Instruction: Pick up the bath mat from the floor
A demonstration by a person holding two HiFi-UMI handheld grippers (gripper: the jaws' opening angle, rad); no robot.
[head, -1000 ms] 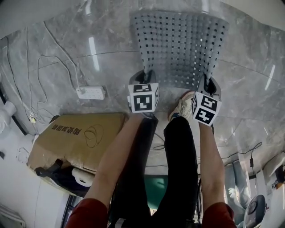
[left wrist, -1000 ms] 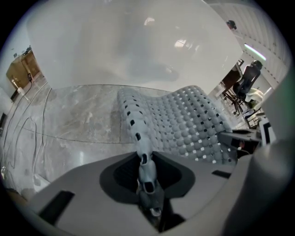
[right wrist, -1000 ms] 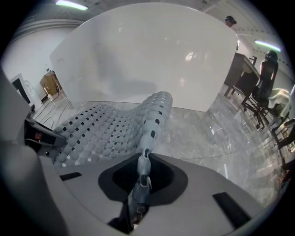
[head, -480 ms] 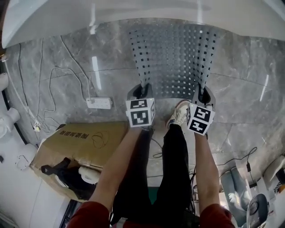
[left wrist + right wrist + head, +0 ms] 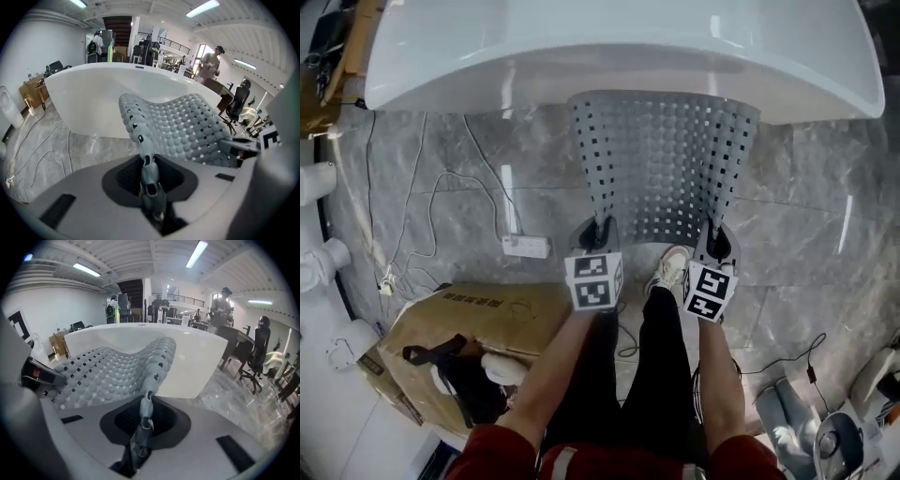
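Left gripper [image 5: 601, 232] is clamped on the gray perforated bath mat [image 5: 661, 155] at its near-left corner and right gripper [image 5: 718, 246] pinches the near-right, mat slung between them before the bathtub [image 5: 609, 47]; I'd raise both evenly so neither corner slips

Lab hall: bathtub [image 5: 619, 47], marble floor [image 5: 825, 206], office chairs [image 5: 257, 350], strip lights [image 5: 197, 253].

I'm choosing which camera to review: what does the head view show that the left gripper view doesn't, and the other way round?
Head view only: the power strip, the person's shoe and forearm. Left gripper view only: close up, the left tongs clamped on the bath mat, and a bystander beyond the tub. Both: the bath mat and the white bathtub.
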